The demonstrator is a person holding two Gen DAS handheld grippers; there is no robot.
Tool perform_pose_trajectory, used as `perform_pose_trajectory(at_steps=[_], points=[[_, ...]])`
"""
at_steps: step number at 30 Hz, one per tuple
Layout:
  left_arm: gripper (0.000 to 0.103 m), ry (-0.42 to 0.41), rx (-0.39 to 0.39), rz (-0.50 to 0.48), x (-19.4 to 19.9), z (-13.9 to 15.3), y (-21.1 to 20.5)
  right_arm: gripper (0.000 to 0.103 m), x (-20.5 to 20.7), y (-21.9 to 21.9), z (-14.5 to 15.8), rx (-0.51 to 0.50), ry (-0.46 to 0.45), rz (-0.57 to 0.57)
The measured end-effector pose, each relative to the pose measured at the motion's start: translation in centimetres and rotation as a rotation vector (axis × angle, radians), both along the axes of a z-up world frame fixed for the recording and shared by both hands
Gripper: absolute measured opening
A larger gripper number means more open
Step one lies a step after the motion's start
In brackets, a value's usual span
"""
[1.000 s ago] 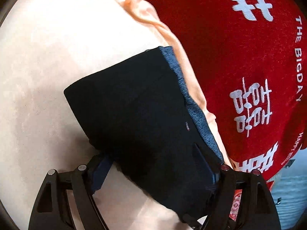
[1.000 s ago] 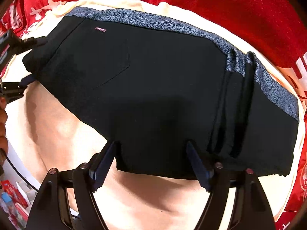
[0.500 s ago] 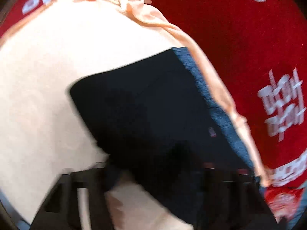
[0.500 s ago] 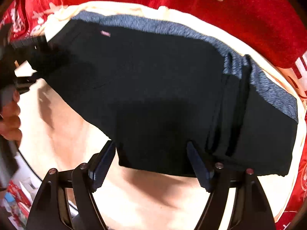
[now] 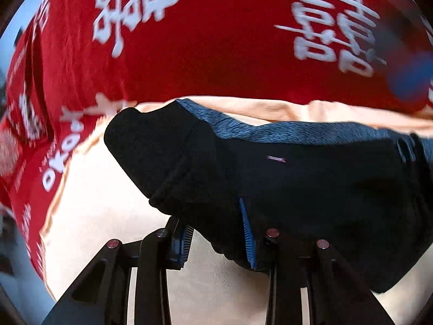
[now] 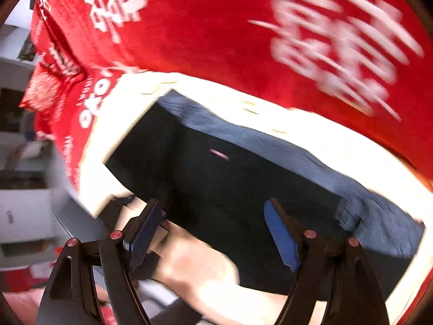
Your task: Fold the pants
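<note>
The left tool point(image 5: 216, 233), whose jaws have just been closing, grips a thick corner of the folded pants point(image 5: 297, 178), probably to make the next fold. The right tool point(image 6: 213, 233) is released above them. The pants lie on a cream cloth point(image 5: 102, 216), with a red blanket point(image 5: 216, 48) behind.

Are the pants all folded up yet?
Nearly! The black pants already lie as a thick folded bundle on the peach cloth. The left gripper has just been closing, with a bunched edge between its fingers. The right gripper is open, holding nothing. Maybe one tidy-up fold remains.
</note>
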State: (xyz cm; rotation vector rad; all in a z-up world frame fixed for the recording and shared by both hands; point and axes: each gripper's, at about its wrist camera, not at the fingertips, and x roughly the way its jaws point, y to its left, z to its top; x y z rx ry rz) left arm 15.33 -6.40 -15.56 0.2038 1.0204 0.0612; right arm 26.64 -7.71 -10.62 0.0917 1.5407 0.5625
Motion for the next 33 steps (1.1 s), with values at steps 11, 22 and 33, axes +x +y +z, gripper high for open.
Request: perform_pose_trajectory(at_steps=[11,22,33], points=[[0.034,-0.036,0.053,-0.047,-1.5,0.3,-0.7,0.084,3.4,16.4,-3.6,-0.134,0.140,0.384],[0.034,-0.074,0.066,-0.128,-2.1,2.5,-2.7,0.018,3.0,14.1,-6.0,-0.138,0.177,0.344],[0.034,-0.148,-0.026,-0.325,-4.6,10.7,-12.4,0.018,0.0,-4.4,2.8,0.213,0.041,0.039]])
